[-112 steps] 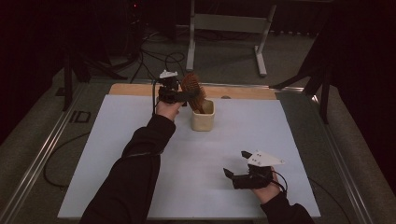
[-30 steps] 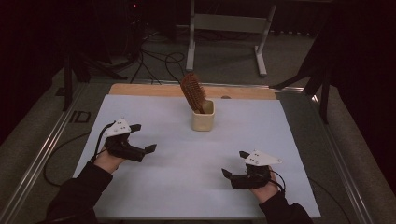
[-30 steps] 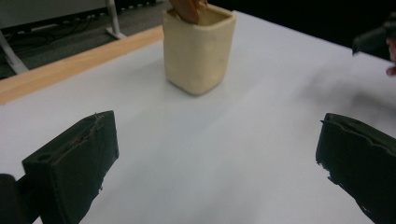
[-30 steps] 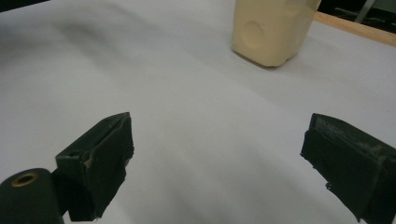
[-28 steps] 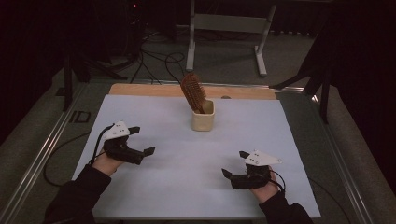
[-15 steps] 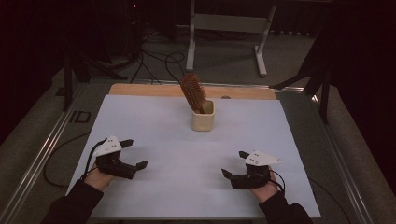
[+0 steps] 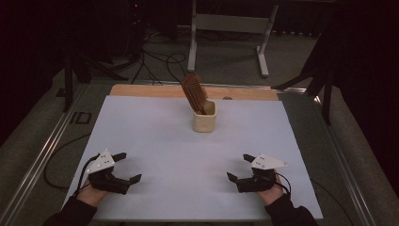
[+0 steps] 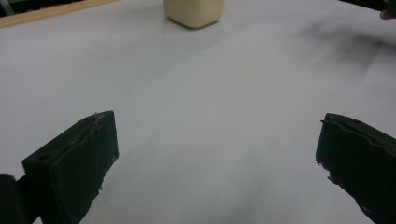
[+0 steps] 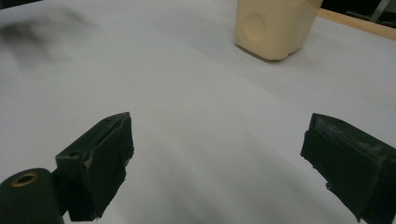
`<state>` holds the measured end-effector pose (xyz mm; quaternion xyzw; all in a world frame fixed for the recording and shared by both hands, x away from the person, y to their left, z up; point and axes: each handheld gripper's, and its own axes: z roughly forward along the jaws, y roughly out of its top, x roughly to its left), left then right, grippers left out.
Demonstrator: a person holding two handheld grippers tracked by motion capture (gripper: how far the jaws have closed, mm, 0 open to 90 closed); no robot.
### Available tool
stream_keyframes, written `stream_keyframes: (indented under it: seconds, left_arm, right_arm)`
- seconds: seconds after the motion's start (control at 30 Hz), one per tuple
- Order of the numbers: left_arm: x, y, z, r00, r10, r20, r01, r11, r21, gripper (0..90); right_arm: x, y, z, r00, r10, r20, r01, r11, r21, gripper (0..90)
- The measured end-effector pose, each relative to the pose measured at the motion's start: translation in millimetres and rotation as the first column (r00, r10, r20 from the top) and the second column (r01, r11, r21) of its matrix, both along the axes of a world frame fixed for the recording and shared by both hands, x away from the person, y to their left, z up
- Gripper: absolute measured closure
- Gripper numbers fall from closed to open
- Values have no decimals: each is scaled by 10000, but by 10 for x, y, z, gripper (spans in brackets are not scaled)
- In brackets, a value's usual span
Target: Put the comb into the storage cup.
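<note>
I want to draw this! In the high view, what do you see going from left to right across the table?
Left gripper → cream cup with the brown hairbrush standing in it → right gripper.

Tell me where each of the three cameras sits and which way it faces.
High view: above the near edge, looking forward and down on the white table; both forearms, left gripper and right gripper show.
Left gripper view: rides the left gripper, looking across the table at the cream cup; jaws wide apart.
Right gripper view: likewise, right gripper, jaws apart.
All three share the cup; the hairbrush stands in it.
</note>
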<state>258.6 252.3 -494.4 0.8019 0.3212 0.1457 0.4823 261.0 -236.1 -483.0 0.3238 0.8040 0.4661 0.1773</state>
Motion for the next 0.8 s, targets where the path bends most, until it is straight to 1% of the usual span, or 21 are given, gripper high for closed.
stream_keyframes:
  seconds: [0.17,0.2,0.3,0.37,0.43,0.5,0.53,0.7,0.8]
  left_arm:
    - [-57,62,-39,9999,84,101,-84,10000,-1,0]
    - [-73,95,-64,9999,112,22,-112,9999,-11,0]
    - [-84,121,-76,9999,141,-29,-141,9999,13,0]
    - [-98,153,-86,9998,191,-84,-192,9997,-119,0]
    - [-99,161,-87,9998,196,-70,-196,9998,-67,0]
    - [-102,179,-95,9997,253,-59,-253,9996,-136,0]
    - [-101,198,-107,9994,329,-113,-332,9993,-193,0]
    - [-110,229,-128,9984,539,-154,-544,9981,-288,0]
    - [-119,243,-128,9978,649,-127,-653,9971,-378,0]
  right_arm:
    - [-6,-61,-29,10000,-84,-17,84,10000,8,81]
    - [-9,-74,-38,9999,-122,-50,122,9999,8,81]
    - [-10,-112,-61,9999,-145,-85,146,9999,30,81]
    - [-10,-138,-72,9997,-216,-95,216,9997,61,81]
    - [-4,-159,-79,9997,-225,-40,225,9997,9,81]
    - [1,-190,-91,9994,-328,-64,329,9994,98,81]
    - [3,-203,-97,9994,-339,-37,340,9993,130,81]
    - [21,-222,-122,9993,-361,-40,361,9992,161,81]
    - [24,-216,-123,9994,-358,-17,359,9993,86,81]
